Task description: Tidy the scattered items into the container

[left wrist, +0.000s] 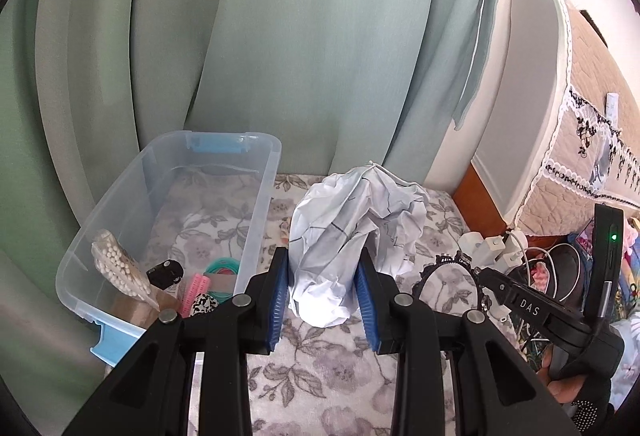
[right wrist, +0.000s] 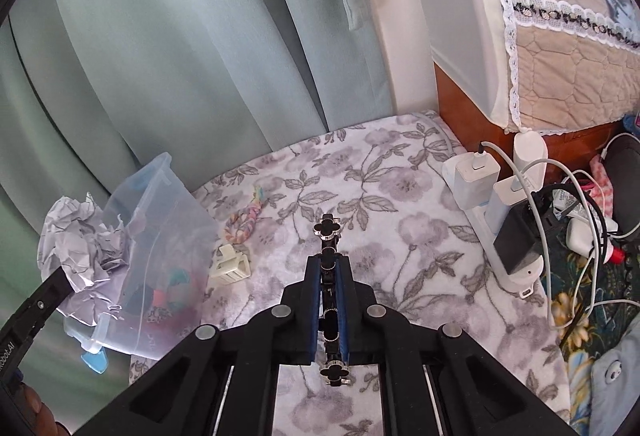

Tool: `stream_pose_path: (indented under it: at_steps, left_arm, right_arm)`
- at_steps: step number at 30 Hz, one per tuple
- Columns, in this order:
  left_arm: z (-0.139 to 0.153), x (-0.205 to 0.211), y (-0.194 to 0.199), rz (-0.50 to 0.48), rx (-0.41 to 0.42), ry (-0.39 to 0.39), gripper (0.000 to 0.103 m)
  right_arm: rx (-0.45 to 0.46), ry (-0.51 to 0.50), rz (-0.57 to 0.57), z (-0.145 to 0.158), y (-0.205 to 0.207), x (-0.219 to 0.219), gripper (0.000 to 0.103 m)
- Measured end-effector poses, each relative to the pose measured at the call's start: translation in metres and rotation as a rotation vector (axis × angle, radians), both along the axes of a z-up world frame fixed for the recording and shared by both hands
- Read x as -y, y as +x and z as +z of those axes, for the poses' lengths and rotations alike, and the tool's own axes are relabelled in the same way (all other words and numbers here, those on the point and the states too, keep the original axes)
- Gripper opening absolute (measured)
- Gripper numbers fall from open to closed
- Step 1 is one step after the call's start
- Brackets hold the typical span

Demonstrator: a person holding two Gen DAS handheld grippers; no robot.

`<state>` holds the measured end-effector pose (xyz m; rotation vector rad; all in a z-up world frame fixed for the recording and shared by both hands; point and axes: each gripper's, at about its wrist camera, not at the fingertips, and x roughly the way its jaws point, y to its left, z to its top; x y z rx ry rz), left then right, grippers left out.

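Observation:
My left gripper (left wrist: 322, 276) is shut on a crumpled white paper ball (left wrist: 352, 232) and holds it beside the clear plastic bin (left wrist: 256, 204); the ball also shows in the right wrist view (right wrist: 80, 244). The bin holds cotton swabs (left wrist: 118, 270), a pink roller (left wrist: 194, 290), a teal hair tie (left wrist: 224, 264) and a black item (left wrist: 164, 272). My right gripper (right wrist: 329, 268) is shut on a black clover-charm bracelet (right wrist: 328, 232), which also shows in the left wrist view (left wrist: 448, 268). A cream hair claw (right wrist: 230, 264) and a pastel braided tie (right wrist: 244, 220) lie on the floral cloth beside the bin (right wrist: 168, 236).
A power strip with white chargers (right wrist: 476, 180) and cables (right wrist: 576, 236) lies at the right edge of the floral cloth (right wrist: 400, 196). Green curtains (left wrist: 240, 36) hang behind. A cloth-covered appliance (left wrist: 532, 96) on a wooden stand is at the right.

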<state>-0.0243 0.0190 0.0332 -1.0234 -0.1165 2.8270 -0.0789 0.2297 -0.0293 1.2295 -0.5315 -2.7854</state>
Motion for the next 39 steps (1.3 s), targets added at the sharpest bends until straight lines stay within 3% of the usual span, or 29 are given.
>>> stream_pose_path:
  at_steps: [10,24,39]
  left_arm:
    - [0.006,0.004,0.010,0.002,-0.016,0.003,0.034]
    - [-0.001,0.005,0.005,0.004,0.008,0.009,0.034]
    - [-0.002,0.008,0.003,0.007,0.020,0.017,0.034]
  right_arm:
    - [-0.007,0.004,0.014,0.004,0.011,0.003,0.008]
    - [0.083,-0.016,0.056,-0.025,0.008,0.007,0.012]
    - [0.077,-0.020,0.062,-0.025,0.010,0.005,0.013]
